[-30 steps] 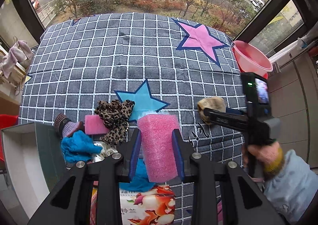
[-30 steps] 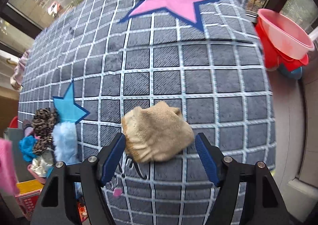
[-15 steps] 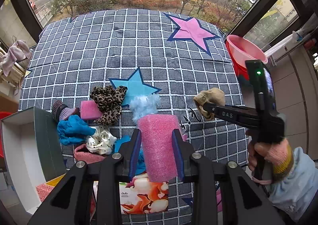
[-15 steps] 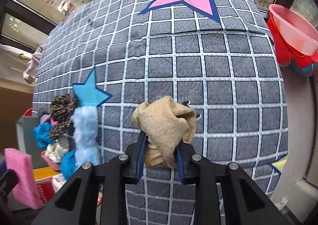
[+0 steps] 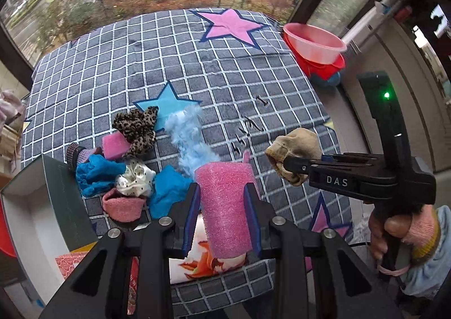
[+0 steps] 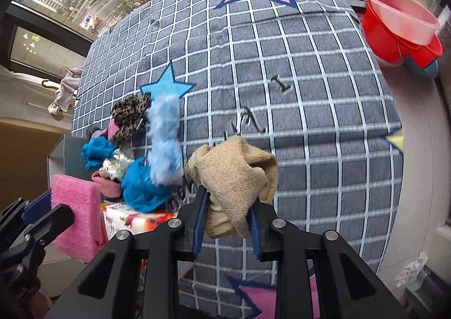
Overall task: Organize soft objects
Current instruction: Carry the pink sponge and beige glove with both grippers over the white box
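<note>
Tan cloth [image 6: 235,175] now lifted, clamped in right gripper [image 6: 225,223], pink foam [image 5: 224,206] still clamped in left gripper [image 5: 221,214]

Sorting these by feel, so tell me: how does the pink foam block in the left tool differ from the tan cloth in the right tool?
The pink foam block is bright pink; the tan cloth is dull beige. The block keeps a stiff rectangular shape with a speckled surface, while the cloth is woven, crumpled and drooping. Both are clamped and lifted off the checked blanket, one in the left tool, one in the right tool.
</note>
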A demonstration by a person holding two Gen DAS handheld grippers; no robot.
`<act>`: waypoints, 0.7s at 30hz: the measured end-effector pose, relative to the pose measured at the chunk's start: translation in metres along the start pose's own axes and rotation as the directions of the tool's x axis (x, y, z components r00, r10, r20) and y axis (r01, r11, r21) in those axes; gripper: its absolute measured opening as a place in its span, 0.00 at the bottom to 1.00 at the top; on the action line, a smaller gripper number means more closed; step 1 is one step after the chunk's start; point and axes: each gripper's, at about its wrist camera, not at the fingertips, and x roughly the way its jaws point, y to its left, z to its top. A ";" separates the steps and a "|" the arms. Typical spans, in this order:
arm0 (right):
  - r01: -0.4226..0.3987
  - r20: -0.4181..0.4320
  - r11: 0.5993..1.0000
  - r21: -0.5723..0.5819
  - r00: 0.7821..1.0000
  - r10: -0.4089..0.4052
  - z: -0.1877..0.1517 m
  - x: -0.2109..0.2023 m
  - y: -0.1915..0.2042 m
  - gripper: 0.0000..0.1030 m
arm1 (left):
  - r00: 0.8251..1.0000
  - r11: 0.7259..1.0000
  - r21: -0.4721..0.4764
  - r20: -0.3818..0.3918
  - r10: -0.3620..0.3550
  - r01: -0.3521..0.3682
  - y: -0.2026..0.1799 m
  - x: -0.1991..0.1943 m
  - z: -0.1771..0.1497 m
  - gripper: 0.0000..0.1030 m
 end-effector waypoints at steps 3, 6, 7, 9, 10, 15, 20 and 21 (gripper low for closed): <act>0.011 -0.006 1.000 0.019 1.000 -0.011 -0.022 -0.005 0.008 0.27 | 1.000 0.999 0.038 -0.009 -0.021 0.021 0.001 -0.004 -0.016 0.33; 0.023 -0.010 0.999 0.039 1.000 -0.022 -0.041 -0.008 0.019 0.27 | 0.999 0.997 0.060 -0.008 -0.042 0.042 0.005 -0.012 -0.031 0.33; 0.009 -0.003 0.999 0.039 1.000 -0.009 -0.048 -0.010 0.022 0.27 | 0.999 0.997 0.063 -0.005 -0.048 0.049 0.007 -0.015 -0.035 0.33; 0.007 0.004 0.999 0.040 1.000 -0.008 -0.058 -0.013 0.033 0.27 | 0.998 0.996 0.063 0.005 -0.058 0.058 0.012 -0.023 -0.043 0.33; 0.010 0.006 0.999 0.037 1.000 -0.010 -0.062 -0.013 0.038 0.27 | 0.998 0.996 0.061 0.014 -0.061 0.061 0.015 -0.027 -0.047 0.33; 0.016 0.020 1.000 -0.003 1.000 -0.016 -0.071 -0.019 0.069 0.27 | 0.996 0.998 0.032 0.061 -0.062 0.060 0.035 -0.047 -0.057 0.33; 0.023 0.040 0.997 -0.072 0.999 -0.020 -0.068 -0.023 0.104 0.27 | 0.993 0.998 -0.031 0.111 -0.043 0.047 0.061 -0.065 -0.066 0.33; 0.024 0.044 0.996 -0.084 0.999 -0.020 -0.067 -0.024 0.110 0.27 | 0.992 0.998 -0.050 0.123 -0.036 0.042 0.068 -0.069 -0.068 0.34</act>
